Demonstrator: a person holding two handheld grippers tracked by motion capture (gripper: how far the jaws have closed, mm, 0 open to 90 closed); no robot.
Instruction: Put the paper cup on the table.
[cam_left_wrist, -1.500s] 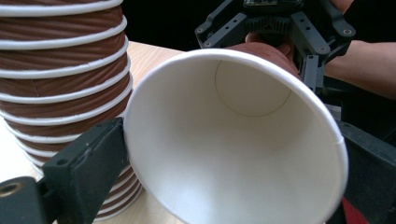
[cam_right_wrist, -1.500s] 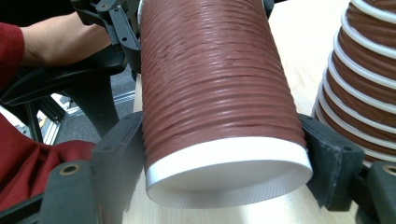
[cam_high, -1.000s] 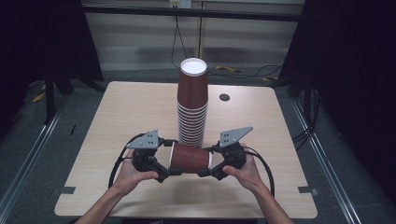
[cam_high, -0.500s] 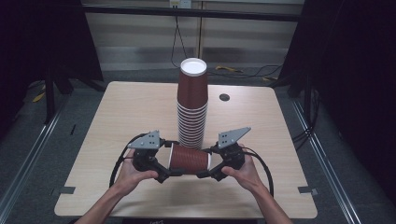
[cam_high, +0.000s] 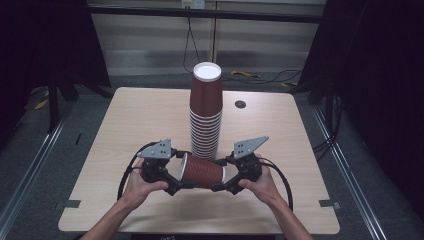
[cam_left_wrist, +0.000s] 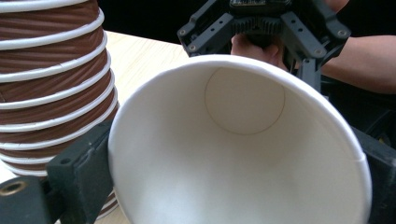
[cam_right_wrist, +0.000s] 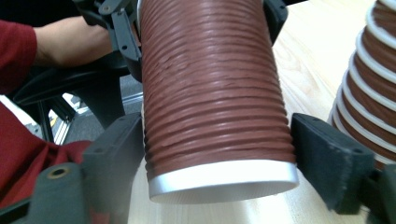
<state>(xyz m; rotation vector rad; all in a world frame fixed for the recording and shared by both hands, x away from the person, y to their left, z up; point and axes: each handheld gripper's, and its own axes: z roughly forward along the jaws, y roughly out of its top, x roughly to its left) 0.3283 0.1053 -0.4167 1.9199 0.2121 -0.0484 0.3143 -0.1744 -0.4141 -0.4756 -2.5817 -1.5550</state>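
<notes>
A single brown ribbed paper cup (cam_high: 201, 171) lies on its side just above the near middle of the table (cam_high: 125, 120), right in front of the tall stack of cups (cam_high: 206, 112), its open mouth to the left and its base to the right. The left gripper (cam_high: 172, 172) is closed on the rim end and the right gripper (cam_high: 226, 179) on the base end. Over the last second little has changed, the right gripper edging slightly inward, so the cup looks pulled free of the stack and simply held between both hands
</notes>
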